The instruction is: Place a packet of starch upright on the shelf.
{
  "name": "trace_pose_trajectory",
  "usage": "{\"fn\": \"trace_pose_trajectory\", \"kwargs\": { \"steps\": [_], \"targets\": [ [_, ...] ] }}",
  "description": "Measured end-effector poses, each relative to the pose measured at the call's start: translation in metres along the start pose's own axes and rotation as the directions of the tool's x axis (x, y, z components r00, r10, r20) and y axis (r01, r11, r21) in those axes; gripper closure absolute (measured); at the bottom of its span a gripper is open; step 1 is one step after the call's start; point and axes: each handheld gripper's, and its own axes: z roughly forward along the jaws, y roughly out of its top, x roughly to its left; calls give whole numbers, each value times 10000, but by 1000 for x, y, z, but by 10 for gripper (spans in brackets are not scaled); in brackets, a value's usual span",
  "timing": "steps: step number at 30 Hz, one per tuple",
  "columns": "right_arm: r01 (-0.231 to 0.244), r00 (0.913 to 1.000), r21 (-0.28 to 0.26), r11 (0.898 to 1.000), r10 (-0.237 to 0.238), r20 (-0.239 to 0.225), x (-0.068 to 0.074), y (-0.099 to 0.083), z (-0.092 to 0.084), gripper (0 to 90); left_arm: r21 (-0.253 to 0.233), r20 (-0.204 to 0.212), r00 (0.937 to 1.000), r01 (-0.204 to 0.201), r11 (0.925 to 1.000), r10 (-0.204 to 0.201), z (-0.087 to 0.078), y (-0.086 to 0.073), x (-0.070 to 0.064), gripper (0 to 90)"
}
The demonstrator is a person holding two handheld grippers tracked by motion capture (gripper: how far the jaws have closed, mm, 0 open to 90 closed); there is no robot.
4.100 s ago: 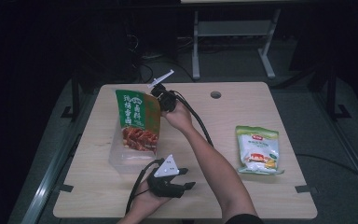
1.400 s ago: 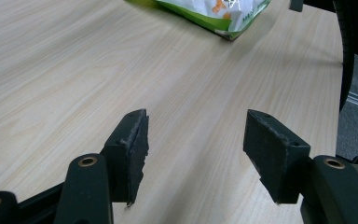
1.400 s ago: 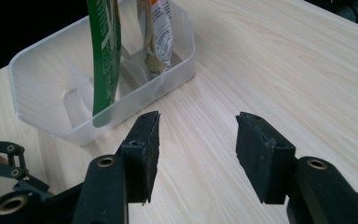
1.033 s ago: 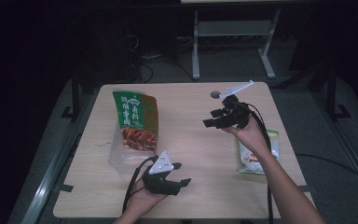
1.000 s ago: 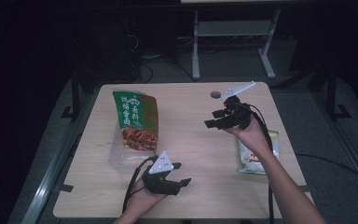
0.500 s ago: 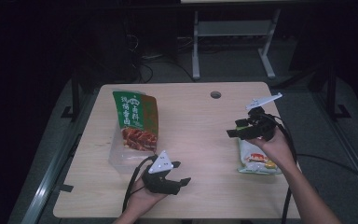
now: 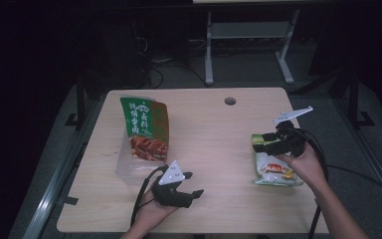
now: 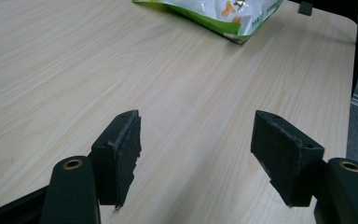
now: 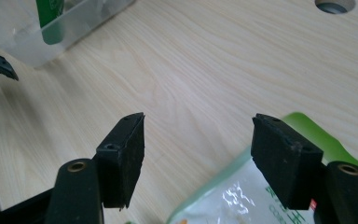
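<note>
High view, far left: a clear plastic bin [image 7: 129, 169] stands near the table's [image 7: 209, 129] left side, with a tall green snack bag [image 7: 144, 130] upright in it.
Left gripper [image 7: 188, 185]: resting low near the front edge on the person's left hand [image 7: 151, 209], jaws spread with only bare wood between them.
Small pouch [image 7: 272, 167]: lies flat at the right side, well apart from the bin.
How it handles: I'd judge it light, soft and crinkly, with slick film; best pinched at its sealed top edge.
Right gripper [image 7: 259, 143]: hovers over the pouch's far end, jaws just been opening, wide apart, nothing pinched.
Right hand [image 7: 303, 162]: forearm slants in from the bottom right, gripper pointing left across the table.
</note>
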Motion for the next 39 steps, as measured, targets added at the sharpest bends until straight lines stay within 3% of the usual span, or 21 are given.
{"fn": "trace_pose_trajectory", "kwargs": {
  "steps": [19,29,39],
  "targets": [
    [-879,9926,290,9957,851,862,-28,-44,-20,325,16,-23,10000,-26,10000,26,0,0,-1,324],
    [-1630,9776,449,9856,1552,1419,-47,-70,-28,326,30,-87,10000,-19,10000,19,2,1,-3,322],
    [-2487,9538,582,9668,2340,1885,-72,-92,-21,339,40,-100,9999,-14,10000,14,2,1,-3,322]
  ]
}}
